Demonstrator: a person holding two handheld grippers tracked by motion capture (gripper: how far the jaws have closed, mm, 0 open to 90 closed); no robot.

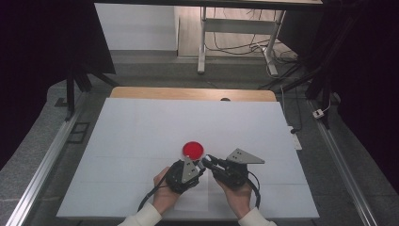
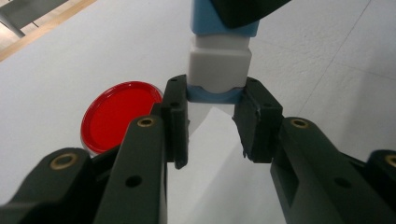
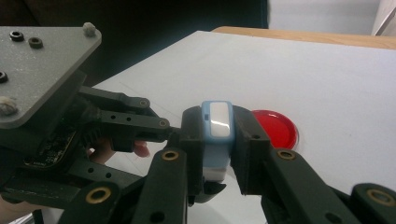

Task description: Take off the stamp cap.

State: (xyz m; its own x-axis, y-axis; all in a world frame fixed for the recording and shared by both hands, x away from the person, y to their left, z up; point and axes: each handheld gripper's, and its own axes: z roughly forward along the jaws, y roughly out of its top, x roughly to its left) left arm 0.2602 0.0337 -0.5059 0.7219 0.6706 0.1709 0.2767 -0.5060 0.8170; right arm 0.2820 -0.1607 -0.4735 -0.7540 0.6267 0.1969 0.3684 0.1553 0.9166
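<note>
Holding one small blue-and-white block (image 2: 219, 60) between them, both tongs meet near the front middle of the counter (image 1: 141, 127), which is covered in white. Left tongs (image 2: 211, 116) pinch the block's lower blue end, pads pressed on both sides. White middle section of the block sits just above those pads, and the blue upper part runs up into a dark shape at the top edge of the left gripper view. Right tongs (image 3: 219, 140) are clamped on the same block (image 3: 217, 135), squeezing its sides; a blue face with a white inset panel points at the camera, white end lower down. In the high view the left tongs (image 1: 200, 165) and right tongs (image 1: 210, 161) come tip to tip, the block between them too small to make out there. Block is lifted clear of the counter. Red round lid (image 1: 193, 149) lies flat on the counter just beyond the tong tips, apart from the block. Same lid (image 2: 119, 114) shows left of the left tongs, and (image 3: 278, 128) behind the right tongs. Person's hands grip both tools from the bottom edge, white sleeves showing.
</note>
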